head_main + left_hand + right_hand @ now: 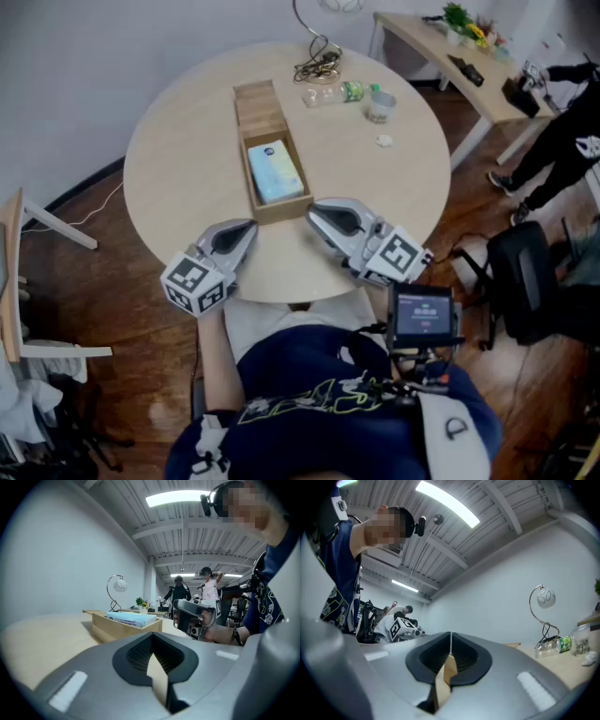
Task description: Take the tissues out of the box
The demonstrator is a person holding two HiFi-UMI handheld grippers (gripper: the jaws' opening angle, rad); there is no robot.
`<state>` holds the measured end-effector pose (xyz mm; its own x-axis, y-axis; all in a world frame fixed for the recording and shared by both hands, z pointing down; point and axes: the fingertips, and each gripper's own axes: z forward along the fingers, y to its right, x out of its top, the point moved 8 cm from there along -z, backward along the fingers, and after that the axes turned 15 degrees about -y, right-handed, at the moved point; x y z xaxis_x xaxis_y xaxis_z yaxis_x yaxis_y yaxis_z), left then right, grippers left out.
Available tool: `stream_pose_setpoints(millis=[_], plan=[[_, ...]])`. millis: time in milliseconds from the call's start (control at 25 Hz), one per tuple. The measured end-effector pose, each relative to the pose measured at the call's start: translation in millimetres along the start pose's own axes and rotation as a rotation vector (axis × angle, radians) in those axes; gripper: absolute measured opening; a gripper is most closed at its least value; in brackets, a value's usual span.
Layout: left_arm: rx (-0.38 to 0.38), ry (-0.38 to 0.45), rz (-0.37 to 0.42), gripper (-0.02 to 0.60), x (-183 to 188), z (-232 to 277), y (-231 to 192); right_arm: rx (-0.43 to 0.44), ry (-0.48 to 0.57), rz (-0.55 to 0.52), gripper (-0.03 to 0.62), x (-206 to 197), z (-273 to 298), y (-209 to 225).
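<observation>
We logged the box (265, 131) lying lengthwise on the middle of the surface (178, 159), with the tissue pack (276, 172) in its nearest compartment. Behind it, a cable tangle (319, 61) lay at the far edge. A bottle (349, 91) lay right of the box's far end, a jar (380, 105) just beside it. The left claw (251, 226) sat before the box's near left corner, and the right claw (312, 212) by its near right corner.

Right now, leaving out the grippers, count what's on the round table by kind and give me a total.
wooden box: 1
tissue pack: 1
plastic bottle: 1
jar: 1
lamp: 1
small white piece: 1
Total: 6
</observation>
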<state>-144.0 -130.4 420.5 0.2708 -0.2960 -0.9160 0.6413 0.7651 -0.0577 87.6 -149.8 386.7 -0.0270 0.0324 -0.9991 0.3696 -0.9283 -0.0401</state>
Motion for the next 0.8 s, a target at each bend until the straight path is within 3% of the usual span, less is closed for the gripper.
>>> stream_pose_setpoints(millis=[40, 400, 800], plan=[[-0.002, 0.001, -0.001, 0.000, -0.2, 1.2, 1.2, 0.000, -0.004, 0.000, -0.003, 0.0, -0.8, 0.2], [-0.007, 0.018, 0.011, 0.001, 1.2, 1.6, 2.0, 0.064, 0.028, -0.007, -0.003, 2.7, -5.1, -1.9], [0.005, 0.035, 0.022, 0.001, 4.2, -1.1, 5.3, 0.074, -0.012, -0.003, -0.003, -0.7, -1.7, -0.6]])
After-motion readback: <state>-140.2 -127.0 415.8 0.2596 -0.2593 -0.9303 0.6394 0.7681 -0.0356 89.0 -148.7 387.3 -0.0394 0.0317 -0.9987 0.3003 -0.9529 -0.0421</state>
